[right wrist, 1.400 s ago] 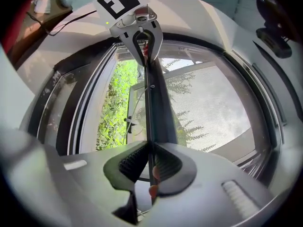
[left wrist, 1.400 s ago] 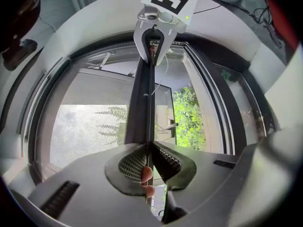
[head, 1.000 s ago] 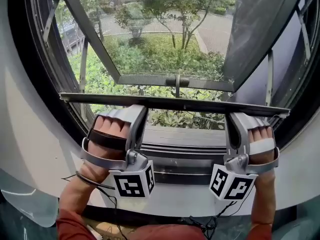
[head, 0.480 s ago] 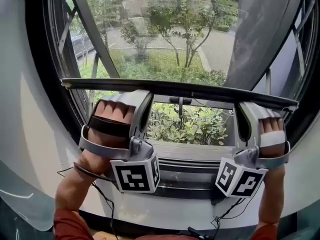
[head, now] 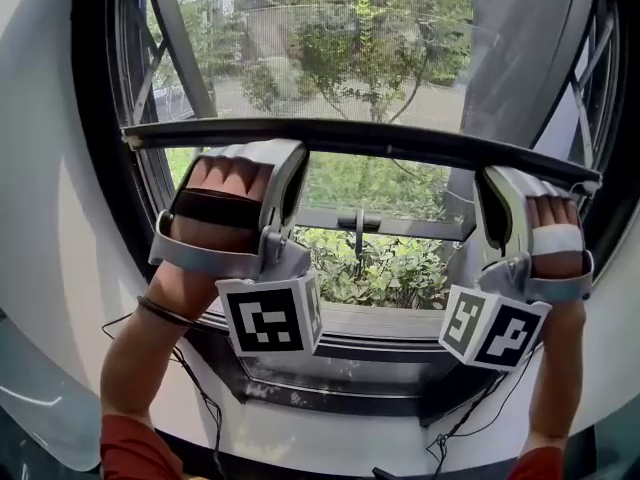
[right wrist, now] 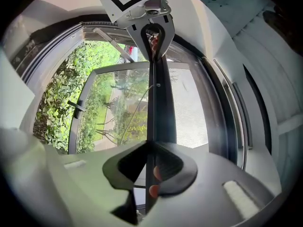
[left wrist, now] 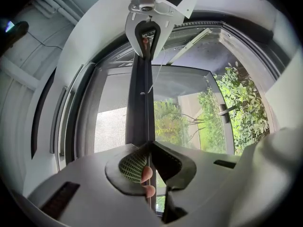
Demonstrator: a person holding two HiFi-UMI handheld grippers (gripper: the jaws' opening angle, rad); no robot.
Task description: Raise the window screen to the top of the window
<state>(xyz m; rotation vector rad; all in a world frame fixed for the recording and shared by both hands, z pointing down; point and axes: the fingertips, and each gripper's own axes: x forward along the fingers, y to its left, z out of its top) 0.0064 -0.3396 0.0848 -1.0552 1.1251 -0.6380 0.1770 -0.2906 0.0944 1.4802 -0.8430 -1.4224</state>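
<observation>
The window screen's dark bottom bar [head: 370, 138] runs across the head view, with grey mesh [head: 330, 48] above it. My left gripper [head: 283, 156] is shut on the bar near its left end, and my right gripper [head: 492, 180] grips it near the right end. In the left gripper view the bar [left wrist: 140, 103] passes between the jaws of the left gripper [left wrist: 147, 148]. The bar [right wrist: 158, 103] sits the same way in the right gripper [right wrist: 150, 148], whose jaws have just been opening slightly while the pads stay on it.
Below the bar the window is open to green shrubs [head: 400, 263]. An outer sash frame with a handle [head: 358, 224] stands beyond it. The sill and lower track [head: 350, 346] lie beneath, with the dark window frame [head: 95, 118] at both sides.
Both grippers have risen together with the bar held in them. The open gap under the bar has grown, and the outer handle now shows below it.
</observation>
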